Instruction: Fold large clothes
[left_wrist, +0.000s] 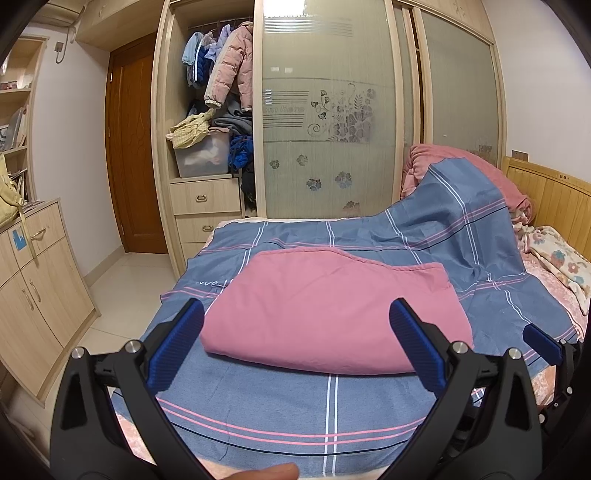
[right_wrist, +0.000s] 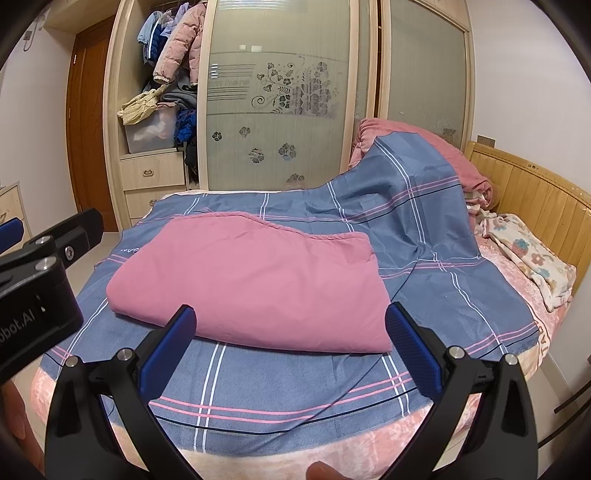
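Observation:
A pink cloth (left_wrist: 325, 310) lies folded in a thick flat rectangle on a blue plaid sheet (left_wrist: 280, 410) on the bed. It also shows in the right wrist view (right_wrist: 251, 280). My left gripper (left_wrist: 299, 343) is open and empty, held just in front of the cloth's near edge. My right gripper (right_wrist: 290, 343) is open and empty, in front of the cloth's near right part. The right gripper's blue finger (left_wrist: 543, 343) shows at the right of the left wrist view. The left gripper's body (right_wrist: 40, 273) shows at the left of the right wrist view.
The blue sheet (right_wrist: 399, 192) rises over a pink quilt heap (right_wrist: 417, 136) at the bed's far right. A floral blanket (right_wrist: 532, 266) lies by the wooden headboard (right_wrist: 535, 188). Behind the bed stands a wardrobe (left_wrist: 325, 110) with hanging clothes. A cabinet (left_wrist: 33, 288) stands left.

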